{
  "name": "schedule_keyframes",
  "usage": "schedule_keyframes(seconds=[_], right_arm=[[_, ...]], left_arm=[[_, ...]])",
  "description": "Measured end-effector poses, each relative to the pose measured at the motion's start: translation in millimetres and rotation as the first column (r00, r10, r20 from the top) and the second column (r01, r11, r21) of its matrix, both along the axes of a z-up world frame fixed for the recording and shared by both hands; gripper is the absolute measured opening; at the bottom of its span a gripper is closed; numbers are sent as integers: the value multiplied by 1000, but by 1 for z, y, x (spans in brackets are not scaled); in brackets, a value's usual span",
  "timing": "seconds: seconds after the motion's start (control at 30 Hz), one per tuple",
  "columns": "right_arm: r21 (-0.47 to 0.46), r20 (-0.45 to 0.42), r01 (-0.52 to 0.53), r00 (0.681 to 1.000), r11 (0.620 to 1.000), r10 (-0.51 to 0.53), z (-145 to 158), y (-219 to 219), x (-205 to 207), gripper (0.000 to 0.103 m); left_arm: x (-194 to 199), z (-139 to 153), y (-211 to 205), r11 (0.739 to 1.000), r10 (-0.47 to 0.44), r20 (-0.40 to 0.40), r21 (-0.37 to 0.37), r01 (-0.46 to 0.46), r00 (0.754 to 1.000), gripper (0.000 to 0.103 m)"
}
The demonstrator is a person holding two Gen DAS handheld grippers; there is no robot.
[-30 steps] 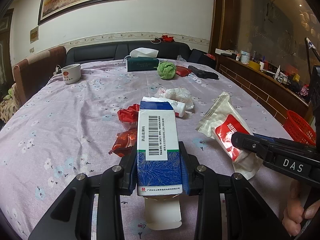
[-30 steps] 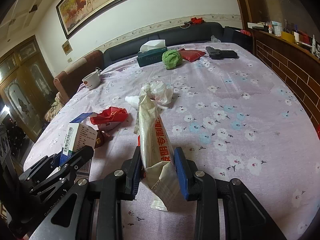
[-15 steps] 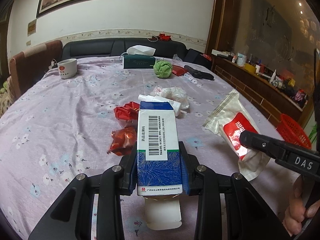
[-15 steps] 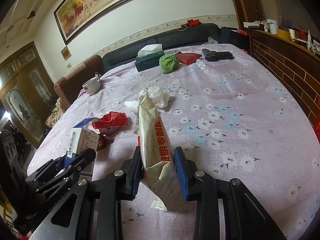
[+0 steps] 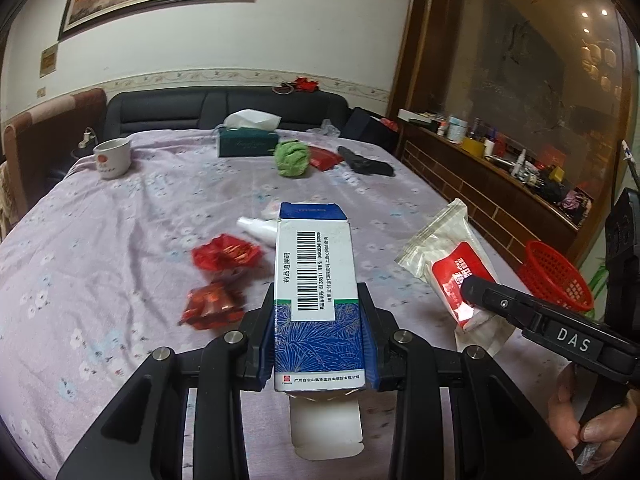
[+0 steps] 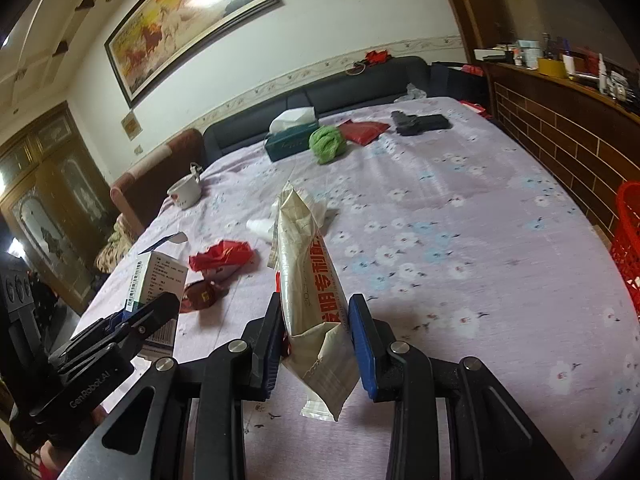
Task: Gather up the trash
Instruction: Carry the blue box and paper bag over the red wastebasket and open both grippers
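One medicine box [image 5: 318, 300], blue and white with a barcode label, pinched upright between the pads of the left gripper [image 5: 319, 344], held above the table [image 5: 120, 240]; its bottom flap hanging open below the jaws. One white-and-red pouch [image 6: 310, 292], clamped between the blue pads of the right gripper [image 6: 316, 344], standing tall with its crimped end up, also lifted off the cloth.

On the table behind them, two red wrappers: one crumpled bright red [image 5: 226, 256], one darker and shinier [image 5: 212, 304] nearer the camera, close together but not clearly touching. One small white bottle [image 5: 258, 228] lying on its side just behind the box, with a bit of clear plastic beside it, partly hidden.

Farther back, one green crumpled ball [image 5: 291, 158], one flat red packet [image 5: 326, 158] just right of it, one black object [image 5: 366, 164] beyond that, one green tissue box [image 5: 248, 142] with a tissue sticking out, and one white cup [image 5: 113, 157] at the far left edge.

One red mesh basket [image 5: 558, 276] off the right side of the table, near the brick-patterned counter.
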State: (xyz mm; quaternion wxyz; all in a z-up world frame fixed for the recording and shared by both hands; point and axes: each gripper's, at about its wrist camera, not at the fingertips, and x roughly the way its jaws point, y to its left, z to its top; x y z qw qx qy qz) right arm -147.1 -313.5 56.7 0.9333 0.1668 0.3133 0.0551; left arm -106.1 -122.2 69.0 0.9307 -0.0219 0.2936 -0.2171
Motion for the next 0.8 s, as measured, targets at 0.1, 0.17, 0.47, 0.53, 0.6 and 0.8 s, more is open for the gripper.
schedule_keyframes(seconds=[0.1, 0.17, 0.47, 0.53, 0.6, 0.8], right_arm=[[17, 17, 22, 1000, 1000, -23, 4, -12, -6, 35], [28, 28, 38, 999, 999, -39, 7, -21, -10, 35], [88, 63, 136, 988, 987, -142, 15, -75, -32, 35], [98, 74, 157, 984, 983, -165, 17, -85, -39, 35], [112, 87, 190, 976, 975, -200, 20, -101, -48, 35], [139, 119, 314, 936, 939, -331, 30, -159, -81, 35]], left_arm=[[-3, 6, -15, 999, -29, 11, 13, 29, 1000, 33], [-5, 10, -25, 999, -50, 14, 17, 50, 999, 33], [-11, 21, -83, 984, -175, 12, 43, 174, 985, 33], [-14, 25, -100, 977, -210, 11, 44, 209, 978, 33], [-16, 29, -118, 968, -249, 6, 45, 248, 969, 33], [-21, 37, -181, 918, -396, -39, 5, 397, 917, 33]])
